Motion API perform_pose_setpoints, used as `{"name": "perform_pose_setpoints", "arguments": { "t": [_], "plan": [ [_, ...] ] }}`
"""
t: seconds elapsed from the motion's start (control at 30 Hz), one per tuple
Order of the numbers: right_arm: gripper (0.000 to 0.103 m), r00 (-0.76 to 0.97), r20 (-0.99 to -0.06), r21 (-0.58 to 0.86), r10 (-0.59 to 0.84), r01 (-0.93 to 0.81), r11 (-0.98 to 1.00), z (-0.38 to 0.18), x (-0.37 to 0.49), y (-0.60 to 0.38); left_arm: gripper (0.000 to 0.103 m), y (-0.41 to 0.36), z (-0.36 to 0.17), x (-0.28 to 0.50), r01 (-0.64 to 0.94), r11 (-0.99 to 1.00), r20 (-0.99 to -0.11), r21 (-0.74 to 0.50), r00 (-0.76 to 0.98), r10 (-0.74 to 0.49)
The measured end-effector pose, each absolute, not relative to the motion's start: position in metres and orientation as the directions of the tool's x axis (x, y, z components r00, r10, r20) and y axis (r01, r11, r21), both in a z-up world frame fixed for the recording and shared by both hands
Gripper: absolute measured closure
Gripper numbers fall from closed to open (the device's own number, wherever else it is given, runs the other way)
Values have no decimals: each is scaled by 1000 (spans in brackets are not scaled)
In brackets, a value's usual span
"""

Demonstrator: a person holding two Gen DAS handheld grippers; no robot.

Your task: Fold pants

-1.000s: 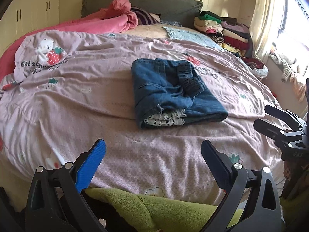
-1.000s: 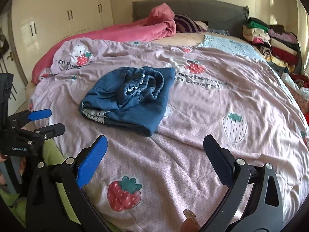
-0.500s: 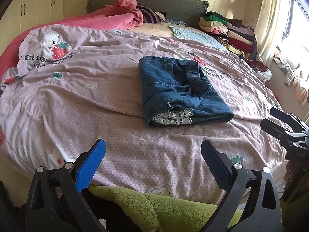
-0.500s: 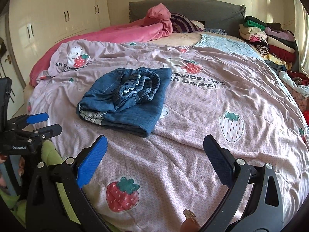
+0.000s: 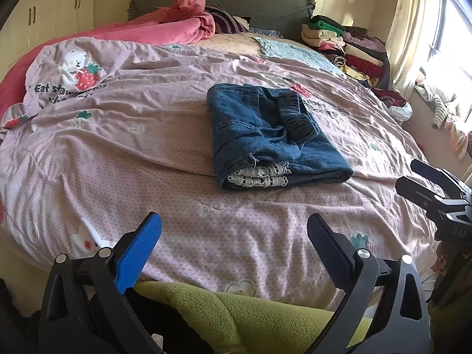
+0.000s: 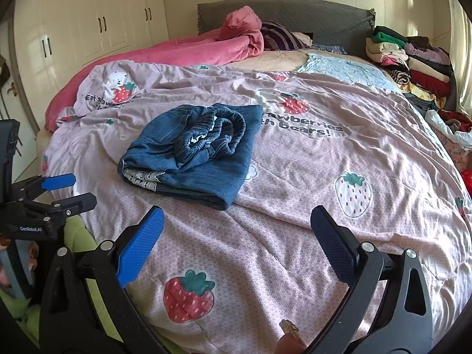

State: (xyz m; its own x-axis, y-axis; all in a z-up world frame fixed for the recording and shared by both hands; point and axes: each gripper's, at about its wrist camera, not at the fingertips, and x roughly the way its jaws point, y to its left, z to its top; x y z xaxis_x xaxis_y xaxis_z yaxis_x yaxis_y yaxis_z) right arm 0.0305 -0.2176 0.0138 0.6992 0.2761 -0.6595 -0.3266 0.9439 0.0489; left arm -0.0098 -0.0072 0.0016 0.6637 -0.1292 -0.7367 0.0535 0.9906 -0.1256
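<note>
The blue denim pants (image 5: 271, 135) lie folded into a compact bundle on the pink strawberry-print quilt (image 5: 118, 159), lace hem toward me, elastic waistband on top. They also show in the right wrist view (image 6: 200, 150). My left gripper (image 5: 234, 242) is open and empty, held back over the near edge of the bed, apart from the pants. My right gripper (image 6: 237, 236) is open and empty, also short of the pants. Each gripper shows at the side of the other's view: the right one (image 5: 424, 183), the left one (image 6: 59, 191).
A crumpled pink blanket (image 5: 165, 26) lies at the head of the bed by the grey headboard (image 5: 236, 0). A stack of folded clothes (image 5: 345, 44) sits at the far right. Green fleece (image 5: 236, 309) is below my left gripper. White wardrobes (image 6: 88, 23) stand at left.
Both grippers have stayed open and drifted slightly, so the pants sit a little differently in each view. The pants themselves have not moved.
</note>
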Motion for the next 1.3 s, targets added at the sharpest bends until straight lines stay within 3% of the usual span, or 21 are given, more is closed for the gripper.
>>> {"name": "perform_pose_setpoints", "arguments": {
  "t": [1.3],
  "plan": [
    [9,702,-659,43,269,-322,946,17,30,-218,4,-3,-1,-9,49,991,-757,-122,642,-125]
  ]
}}
